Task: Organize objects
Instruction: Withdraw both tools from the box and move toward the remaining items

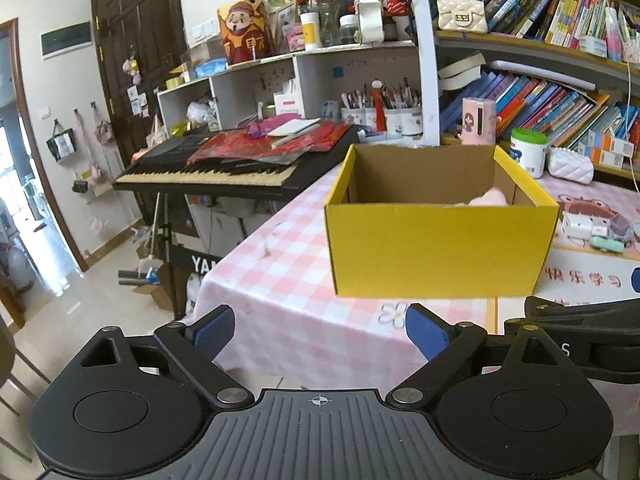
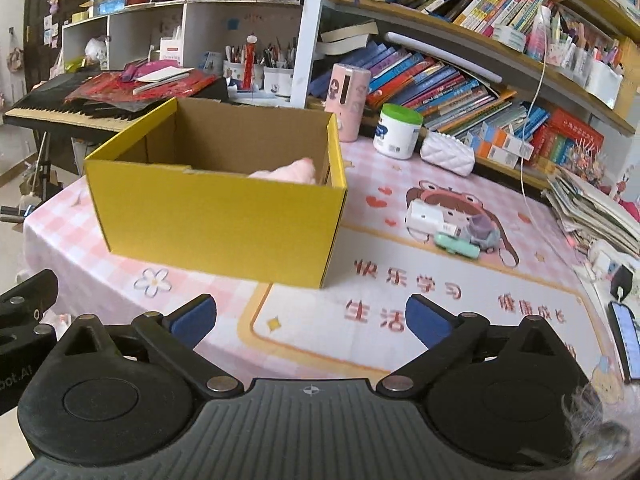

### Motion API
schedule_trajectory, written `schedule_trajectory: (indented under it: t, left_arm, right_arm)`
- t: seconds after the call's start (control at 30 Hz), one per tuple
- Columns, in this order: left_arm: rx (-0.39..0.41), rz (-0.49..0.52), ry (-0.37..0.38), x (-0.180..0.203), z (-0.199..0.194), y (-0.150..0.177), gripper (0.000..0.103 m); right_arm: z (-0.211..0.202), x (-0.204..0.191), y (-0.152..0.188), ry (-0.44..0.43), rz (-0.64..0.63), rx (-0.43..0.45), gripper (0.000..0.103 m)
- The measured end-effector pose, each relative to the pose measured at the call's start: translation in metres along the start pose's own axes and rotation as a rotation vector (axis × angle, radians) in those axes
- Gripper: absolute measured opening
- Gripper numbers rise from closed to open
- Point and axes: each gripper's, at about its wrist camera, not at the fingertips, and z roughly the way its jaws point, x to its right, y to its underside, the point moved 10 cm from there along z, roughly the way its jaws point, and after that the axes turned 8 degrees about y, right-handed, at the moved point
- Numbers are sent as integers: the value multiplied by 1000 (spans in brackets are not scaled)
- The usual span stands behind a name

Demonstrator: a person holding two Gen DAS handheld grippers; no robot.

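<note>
Left wrist view: the left hand-held gripper (image 1: 320,334) hangs released, blue pads wide apart with nothing between them, over the pink checked surface (image 1: 280,280). Ahead of it and slightly right stands the yellow box (image 1: 440,248), open-topped, a pink soft item (image 1: 490,197) showing in its far right corner. The right hand-held gripper (image 2: 311,322) is likewise released and empty; the box sits ahead to its left, a cluster of small items (image 2: 452,226) ahead to its right.

Open yellow box (image 2: 216,216) holding pink toy (image 2: 296,171)
</note>
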Motion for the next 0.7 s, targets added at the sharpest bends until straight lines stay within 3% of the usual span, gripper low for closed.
schedule_trajectory:
  t: [0.4, 0.7]
  left_arm:
    - [-39, -9, 10, -11, -19, 32, 95]
    - [-59, 24, 69, 9, -22, 41, 95]
  right_arm:
    - [-26, -10, 35, 2, -25, -22, 103]
    - [-33, 10, 54, 47, 6, -54, 103]
